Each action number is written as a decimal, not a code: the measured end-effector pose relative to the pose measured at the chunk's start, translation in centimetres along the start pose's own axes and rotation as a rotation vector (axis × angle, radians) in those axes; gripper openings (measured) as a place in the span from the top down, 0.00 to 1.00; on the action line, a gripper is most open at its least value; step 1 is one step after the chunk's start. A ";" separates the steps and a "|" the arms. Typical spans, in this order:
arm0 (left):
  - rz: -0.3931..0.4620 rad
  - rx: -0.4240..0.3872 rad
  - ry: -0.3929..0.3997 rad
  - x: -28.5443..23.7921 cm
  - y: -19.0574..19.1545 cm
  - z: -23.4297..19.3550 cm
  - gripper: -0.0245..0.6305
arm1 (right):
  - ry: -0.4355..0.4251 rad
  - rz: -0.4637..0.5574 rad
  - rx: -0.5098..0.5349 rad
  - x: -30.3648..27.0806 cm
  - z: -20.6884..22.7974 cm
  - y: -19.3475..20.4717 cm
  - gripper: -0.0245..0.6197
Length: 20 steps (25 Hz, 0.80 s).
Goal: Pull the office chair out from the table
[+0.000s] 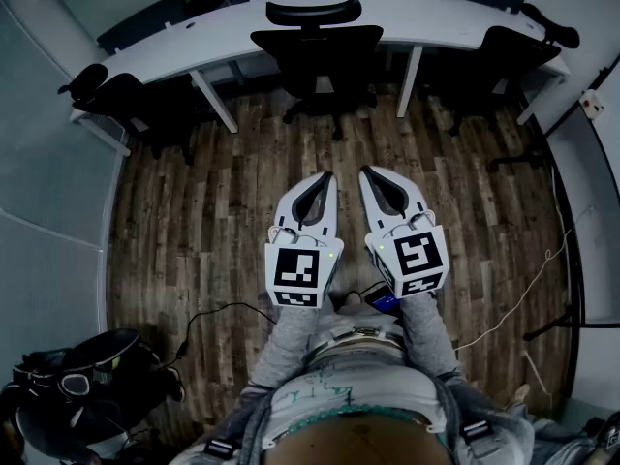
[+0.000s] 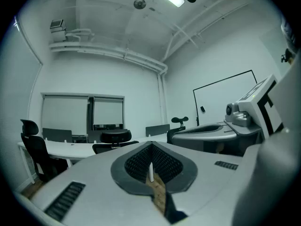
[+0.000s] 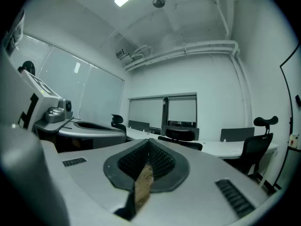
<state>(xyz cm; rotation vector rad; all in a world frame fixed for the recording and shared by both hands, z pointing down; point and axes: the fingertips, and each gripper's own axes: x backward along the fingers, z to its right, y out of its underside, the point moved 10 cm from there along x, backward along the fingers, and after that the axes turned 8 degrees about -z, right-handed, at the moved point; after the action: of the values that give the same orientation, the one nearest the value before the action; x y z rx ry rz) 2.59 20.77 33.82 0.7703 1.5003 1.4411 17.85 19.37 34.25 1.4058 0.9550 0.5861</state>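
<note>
A black office chair [image 1: 320, 56] with a headrest stands pushed in at the middle of a long curved white table [image 1: 387, 17]; it also shows far off as the chair [image 2: 113, 140] in the left gripper view and the chair [image 3: 181, 138] in the right gripper view. My left gripper [image 1: 327, 177] and right gripper [image 1: 365, 174] are held side by side over the wood floor, well short of the chair, both pointing level at it. Both are shut with nothing between their jaws.
Further black chairs stand at the table's left end [image 1: 126, 100] and right end [image 1: 504, 61]. A black bag [image 1: 77, 395] lies on the floor at lower left. Cables [image 1: 523, 298] trail along the floor on the right. A whiteboard [image 2: 225, 98] hangs on the side wall.
</note>
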 end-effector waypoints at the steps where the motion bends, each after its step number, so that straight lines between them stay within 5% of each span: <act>1: -0.001 -0.001 0.001 0.1 0.1 -0.1 0.95 | -0.002 0.004 -0.004 -0.1 -0.2 0.0 0.93; 20: -0.045 0.027 0.038 -3.6 1.7 -4.4 0.95 | 0.010 -0.016 -0.036 -4.3 0.3 1.1 0.93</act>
<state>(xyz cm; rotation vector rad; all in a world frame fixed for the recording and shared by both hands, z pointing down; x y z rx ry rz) -0.14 15.87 35.85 0.7244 1.5592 1.4115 16.07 15.73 36.16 1.3635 0.9578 0.5962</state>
